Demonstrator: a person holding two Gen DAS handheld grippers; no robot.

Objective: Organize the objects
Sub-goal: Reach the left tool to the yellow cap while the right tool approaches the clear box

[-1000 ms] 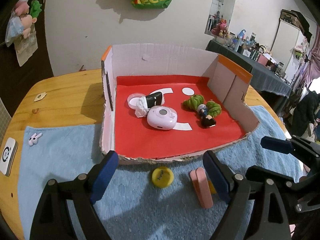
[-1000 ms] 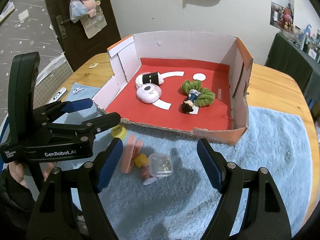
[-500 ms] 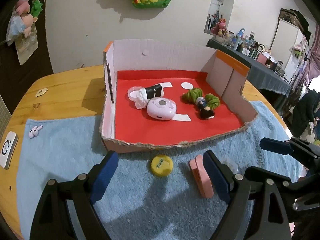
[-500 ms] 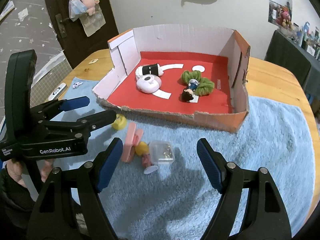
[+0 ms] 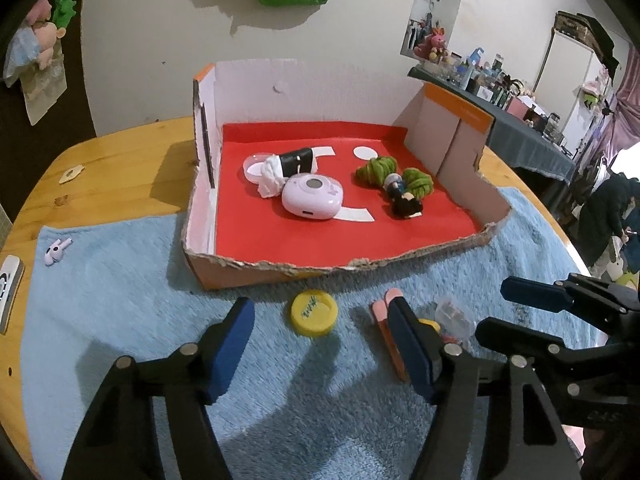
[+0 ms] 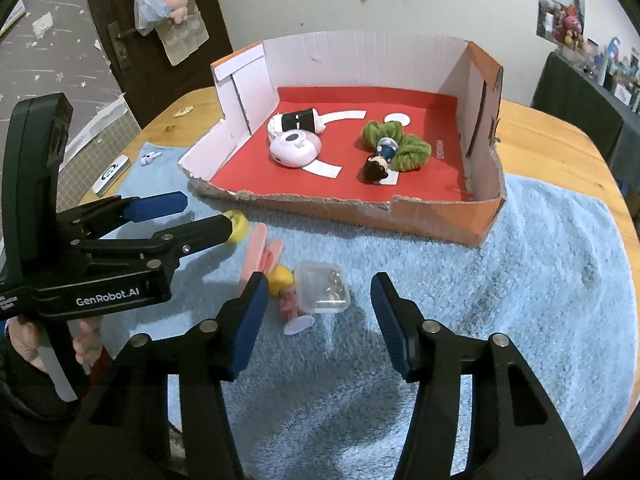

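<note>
A torn cardboard box (image 5: 256, 276) with a red floor holds a pink toy camera (image 5: 314, 196), a black and white roll (image 5: 288, 164) and a doll on green yarn (image 5: 396, 184). In front of it, on the blue towel (image 5: 120, 300), lie a yellow cap (image 5: 314, 314), a pink clip (image 5: 380, 312) and a small clear case (image 6: 322, 290). My left gripper (image 5: 320, 316) hovers over the cap with its jaws closing, and its pads do not touch the cap. My right gripper (image 6: 320, 284) is also closing, with the clear case between its tips and untouched.
A yellow and pink figure (image 6: 286, 292) lies against the clear case. A white earbud (image 5: 56, 250) and a flat white device (image 5: 8, 292) sit at the towel's left end on the wooden table (image 5: 120, 168). A cluttered dark table (image 5: 520, 136) stands far right.
Both pairs of jaws have narrowed around what lies below them. The hands have barely shifted, and nothing on the towel has moved.
</note>
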